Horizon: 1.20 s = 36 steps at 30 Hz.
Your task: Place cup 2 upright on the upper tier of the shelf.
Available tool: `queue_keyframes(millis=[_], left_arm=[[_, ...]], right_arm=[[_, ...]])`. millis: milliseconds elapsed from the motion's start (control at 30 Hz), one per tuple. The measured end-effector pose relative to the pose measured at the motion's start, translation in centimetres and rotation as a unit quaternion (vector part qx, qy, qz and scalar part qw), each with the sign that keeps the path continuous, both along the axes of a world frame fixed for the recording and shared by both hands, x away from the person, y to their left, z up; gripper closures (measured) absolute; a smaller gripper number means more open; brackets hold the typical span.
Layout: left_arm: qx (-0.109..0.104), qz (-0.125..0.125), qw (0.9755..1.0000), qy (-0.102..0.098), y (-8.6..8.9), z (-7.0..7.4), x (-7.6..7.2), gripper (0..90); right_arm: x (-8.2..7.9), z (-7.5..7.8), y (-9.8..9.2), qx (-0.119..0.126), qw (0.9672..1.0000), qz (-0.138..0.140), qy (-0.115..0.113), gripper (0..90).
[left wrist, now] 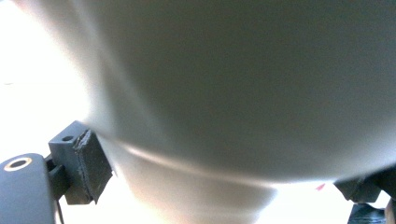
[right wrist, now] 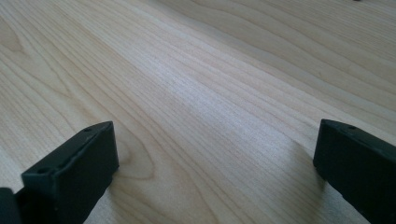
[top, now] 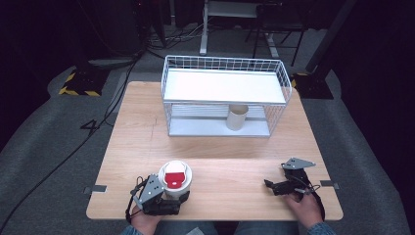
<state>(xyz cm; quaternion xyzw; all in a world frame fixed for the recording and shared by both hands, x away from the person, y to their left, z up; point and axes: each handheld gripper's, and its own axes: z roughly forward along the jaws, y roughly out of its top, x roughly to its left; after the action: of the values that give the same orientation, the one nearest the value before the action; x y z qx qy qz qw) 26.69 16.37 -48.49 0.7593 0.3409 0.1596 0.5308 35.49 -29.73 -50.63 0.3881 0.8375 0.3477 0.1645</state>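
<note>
A white cup (top: 175, 180) with a white lid and a red mark on top stands upright near the front edge of the bench (top: 215, 147), left of its middle. The left gripper (top: 171, 197) sits right at the cup's near side, held by the person's left hand (top: 143, 219) at the front edge. In the left gripper view the cup's pale wall (left wrist: 243, 93) looms very close, and the two black fingers (left wrist: 91, 163) stand on either side of its narrower lower part; the left finger lies against the wall, while the right one is mostly cut off at the picture's edge, so whether the fingers are truly clenched on the cup cannot be told.

The right gripper (top: 272, 186) lies low near the front right corner of the bench, held by the right hand (top: 304, 205), its tip pointing towards the left. In the right gripper view its fingers (right wrist: 74, 168) stand wide apart and released, with bare wood grain between them.

Towards the far edge of the bench stands a white wire rack (top: 224, 95) with two levels. A plain beige cup (top: 237, 116) stands upright on its lower shelf, right of the shelf's middle, well apart from the lidded cup.
</note>
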Motion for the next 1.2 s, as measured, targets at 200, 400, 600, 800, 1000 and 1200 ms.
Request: queue_keyframes(millis=[200, 400, 600, 800, 1000, 1200], left_arm=[[0.001, -0.015, 0.9999, -0.004, 0.3, 1.2, 1.0, 10.3], [-0.009, -0.032, 0.9994, 0.007, 0.7, 2.7, 2.2, 10.3], [-0.011, -0.046, 0.9989, -0.001, 1.3, 4.4, 3.1, 10.3], [-0.006, -0.063, 0.9979, -0.010, 1.4, 5.8, 3.8, 10.3], [-0.004, -0.079, 0.9966, -0.021, 1.2, 7.5, 4.3, 10.3], [-0.004, -0.086, 0.9959, -0.028, 0.8, 8.8, 5.2, 10.3]], right_arm=[[0.0, 0.0, 0.0, -0.002, 1.0000, -0.001, -0.001, 0.3], [-0.1, 0.0, 0.0, 0.000, 1.0000, -0.002, -0.001, 0.4], [-0.1, 0.0, 0.0, 0.000, 1.0000, -0.002, -0.001, 0.4], [-0.1, 0.0, 0.0, 0.000, 1.0000, -0.002, -0.001, 0.4], [-0.1, 0.0, 0.0, 0.000, 1.0000, -0.002, -0.001, 0.4], [-0.1, 0.0, 0.0, 0.000, 1.0000, -0.002, -0.001, 0.4]])
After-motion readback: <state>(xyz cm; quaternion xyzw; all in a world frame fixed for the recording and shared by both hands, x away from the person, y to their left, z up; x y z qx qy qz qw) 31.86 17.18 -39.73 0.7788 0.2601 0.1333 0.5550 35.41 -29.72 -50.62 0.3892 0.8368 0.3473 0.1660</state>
